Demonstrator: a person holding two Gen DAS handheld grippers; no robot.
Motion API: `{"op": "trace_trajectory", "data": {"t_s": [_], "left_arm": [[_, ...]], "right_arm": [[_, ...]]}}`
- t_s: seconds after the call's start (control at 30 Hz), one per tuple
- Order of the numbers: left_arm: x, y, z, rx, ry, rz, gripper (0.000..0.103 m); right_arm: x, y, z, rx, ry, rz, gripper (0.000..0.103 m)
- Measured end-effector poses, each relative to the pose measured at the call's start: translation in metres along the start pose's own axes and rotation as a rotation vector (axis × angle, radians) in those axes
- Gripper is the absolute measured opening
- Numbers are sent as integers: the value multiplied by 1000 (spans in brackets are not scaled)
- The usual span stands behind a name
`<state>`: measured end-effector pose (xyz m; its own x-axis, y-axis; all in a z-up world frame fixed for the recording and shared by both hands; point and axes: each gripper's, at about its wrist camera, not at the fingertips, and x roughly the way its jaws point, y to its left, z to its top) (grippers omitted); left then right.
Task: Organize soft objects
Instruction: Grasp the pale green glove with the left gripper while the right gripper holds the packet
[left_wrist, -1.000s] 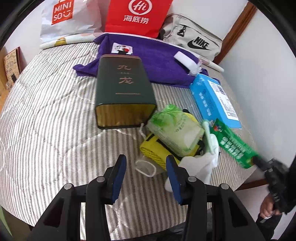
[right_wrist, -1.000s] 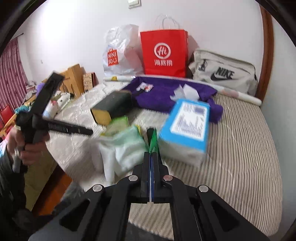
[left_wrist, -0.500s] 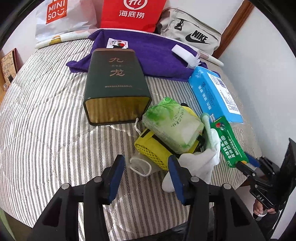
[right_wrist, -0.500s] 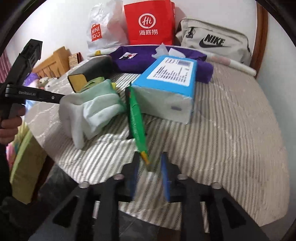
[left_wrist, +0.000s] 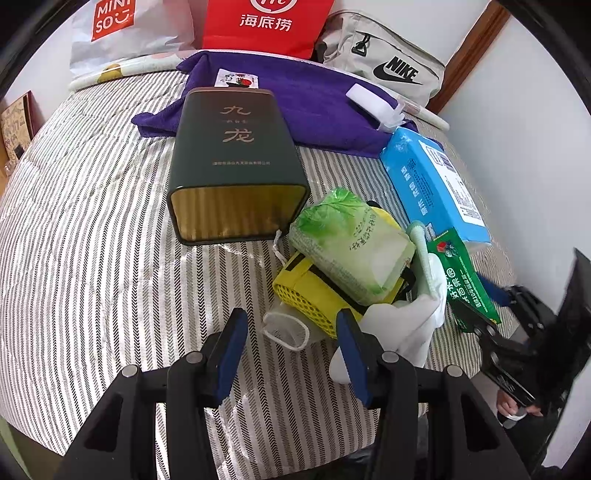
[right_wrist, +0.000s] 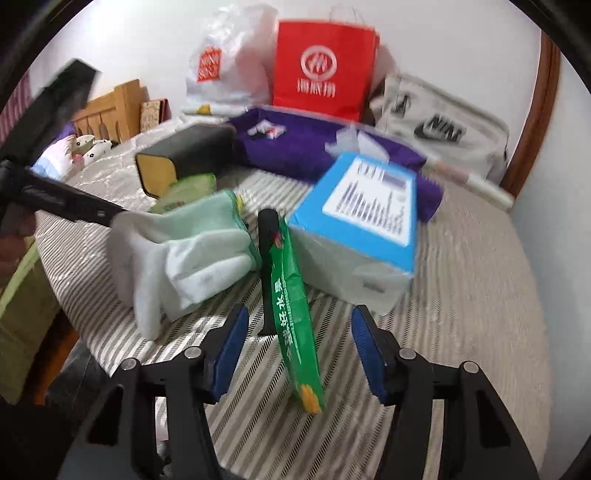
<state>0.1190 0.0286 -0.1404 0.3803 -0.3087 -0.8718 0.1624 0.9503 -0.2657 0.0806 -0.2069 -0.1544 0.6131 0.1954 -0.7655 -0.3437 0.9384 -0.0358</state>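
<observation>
A: Green foil, glossy — the flat green snack packet (right_wrist: 293, 314) lies on the striped quilted bed (right_wrist: 461, 295), directly ahead of the right hand-held gripper (right_wrist: 295, 350). Its near, yellow-tipped end sits between the two blue pads, touching neither. The jaws have just been opening and stand partly apart; nothing is held.

B: Long axis?

A: Runs away from that hand-held gripper, almost along its pointing line, leaning slightly left at the far end. The far end rests against a black object beside the blue-and-white tissue box (right_wrist: 362, 229). A grasp would have to close across the narrow width, I judge.

B: And the left?

A: The left hand-held gripper (left_wrist: 291, 354) is about half open and empty, poised over the pile: a yellow mesh pouch (left_wrist: 314, 295) with a white drawstring, a pale green plastic-wrapped tissue pack (left_wrist: 351, 247) on top, a white-and-mint cloth glove (left_wrist: 413, 321) to its right. The packet lies beyond the glove, so the right hand is nearer.

B: What does each view add?

A: The left view shows the pouch and the dark green tin box (left_wrist: 236, 166) with its gold end, lying on its side. The right view hides the pouch behind the glove but shows the packet's clearance from both pads. It is blurred further back.
</observation>
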Motion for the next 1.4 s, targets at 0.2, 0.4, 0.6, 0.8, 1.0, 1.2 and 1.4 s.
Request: {"op": "trace_trajectory", "data": {"t_s": [0.2,0.4,0.6,0.8,1.0,1.2,1.4], "left_arm": [[-8,-16,-4,61,-36,-53,48],[-19,-47,-5,162,-65,-93,55],[-9,-42,4,121,-48,-26,55],[-27,-38,-2,148,-92,-10,55],[-23,-77,-12,266,-65,-139,55],[1,-109,-17,320,26,-283,55],[33,-123,-18,337,86,-272,55]], "right_arm": [[12,-1,-4,25,14,59,10],[-2,-11,-16,73,-2,56,9],[-2,-22,-27,154,9,80,9],[-7,-26,-26,197,-8,91,9],[-11,-29,-30,210,-15,82,8],[-21,-42,-40,235,-19,49,9],[-30,-65,-53,266,-23,18,8]]}}
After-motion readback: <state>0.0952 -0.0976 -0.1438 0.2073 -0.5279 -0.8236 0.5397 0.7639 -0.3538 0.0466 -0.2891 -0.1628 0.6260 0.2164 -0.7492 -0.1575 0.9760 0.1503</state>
